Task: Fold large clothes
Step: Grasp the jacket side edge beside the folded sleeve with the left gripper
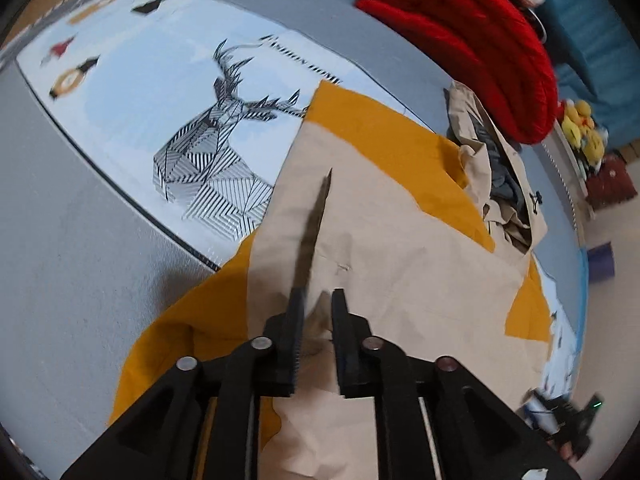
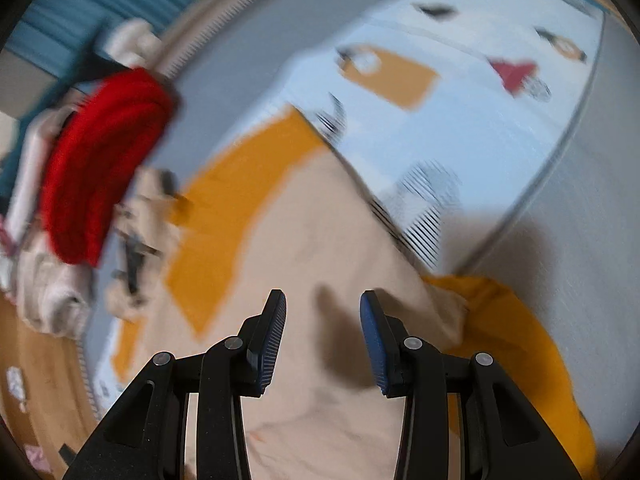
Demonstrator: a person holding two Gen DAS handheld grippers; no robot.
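Between left gripper (image 1: 318, 304) fingers, beige-and-mustard garment (image 1: 400, 248) fold.

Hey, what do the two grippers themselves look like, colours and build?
Both are matte black linkage frames with silver round pivot pins. The left gripper has black ribbed pads; the right gripper has ribbed pads that look dark blue. No cables or sleeves show.

Bright, even light – left view mostly sharp, right view motion-blurred, fisheye bending both edges.
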